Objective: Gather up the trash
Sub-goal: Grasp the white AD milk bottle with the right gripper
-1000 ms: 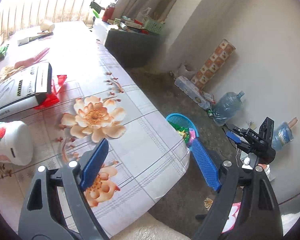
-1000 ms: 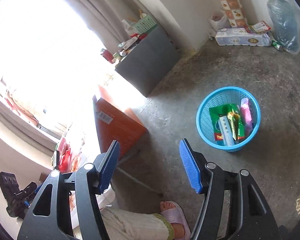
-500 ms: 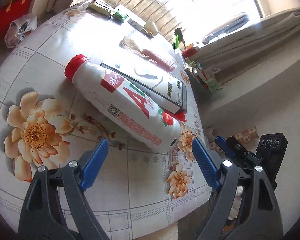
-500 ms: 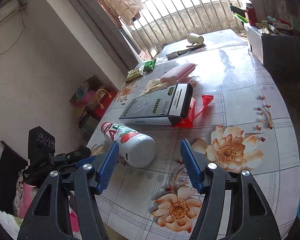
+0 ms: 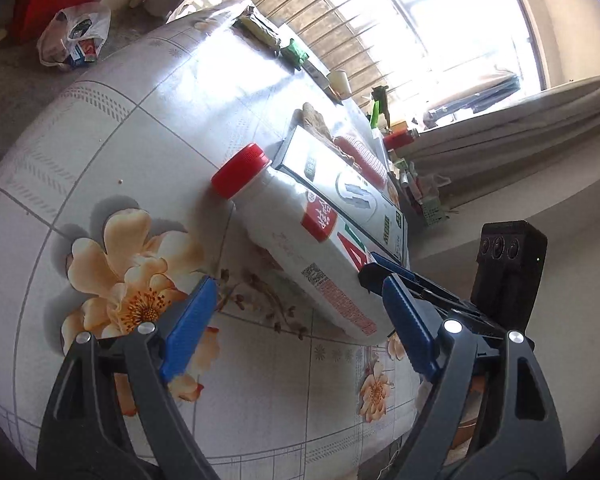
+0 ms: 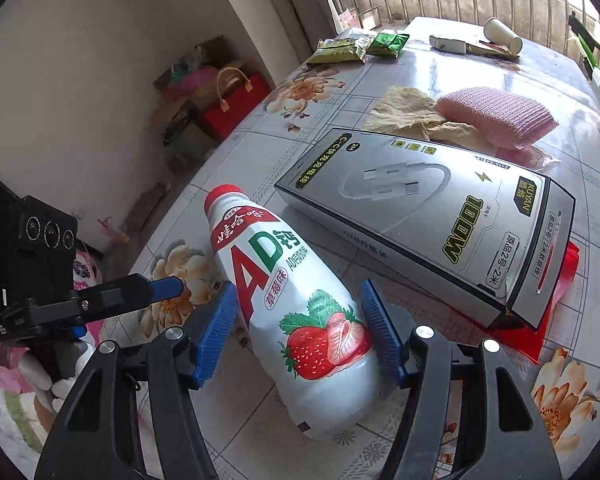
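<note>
Bottle [image 6: 300,312] now lies between right tool [image 6: 300,332] pads, seemingly untouched; left tool [image 5: 300,332] wide, empty, newly beside it.

A lived-in home room

A flowered tablecloth [image 6: 480,76], a barred window [image 5: 380,40], curtains [image 5: 520,120] and bags on the bare floor [image 6: 228,96] were seen.

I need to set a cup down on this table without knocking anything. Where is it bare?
Bare cloth lies on the bottle's cap side, between the big flower print and the far wrappers. The near edge under the left claw is also free. Crowded: bottle, box, paper and pink pad sit close together.
</note>
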Available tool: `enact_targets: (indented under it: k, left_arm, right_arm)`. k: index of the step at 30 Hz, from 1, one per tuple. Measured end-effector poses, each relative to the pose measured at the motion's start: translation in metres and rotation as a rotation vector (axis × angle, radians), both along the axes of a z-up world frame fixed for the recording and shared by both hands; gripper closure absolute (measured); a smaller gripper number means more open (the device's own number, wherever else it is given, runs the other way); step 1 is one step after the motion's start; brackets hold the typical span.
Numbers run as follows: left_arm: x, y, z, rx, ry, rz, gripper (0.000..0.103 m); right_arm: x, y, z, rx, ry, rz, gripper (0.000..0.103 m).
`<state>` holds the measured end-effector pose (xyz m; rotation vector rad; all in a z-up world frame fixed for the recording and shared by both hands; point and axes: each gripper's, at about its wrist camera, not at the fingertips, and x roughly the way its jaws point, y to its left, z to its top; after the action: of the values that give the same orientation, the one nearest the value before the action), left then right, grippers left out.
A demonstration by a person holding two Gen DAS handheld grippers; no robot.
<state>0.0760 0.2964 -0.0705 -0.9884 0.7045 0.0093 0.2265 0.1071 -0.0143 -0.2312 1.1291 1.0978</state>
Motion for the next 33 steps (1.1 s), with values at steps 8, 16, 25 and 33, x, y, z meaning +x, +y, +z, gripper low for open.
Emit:
enact_targets:
  k: [8, 16, 25, 33]
  left_arm:
    - [-0.013, 0.015, 0.0, 0.046, 0.01, 0.046, 0.027]
    - [-0.023, 0.023, 0.019, 0.182, 0.008, 0.07, 0.031]
    - [0.023, 0.0, 0.054, 0.392, 0.008, -0.093, 0.036]
    - [0.131, -0.044, 0.072, 0.524, 0.0, -0.382, 0.035]
  right_arm:
    - [-0.002, 0.059, -0.006, -0.155, -0.005, 0.174, 0.04]
    - [-0.033, 0.028, -0.006, -0.131, -0.028, 0.138, 0.042]
    - [-0.062, -0.096, -0.007, -0.126, -0.024, -0.084, 0.042]
    - [-0.048, -0.204, -0.013, -0.063, 0.058, -0.416, 0.042]
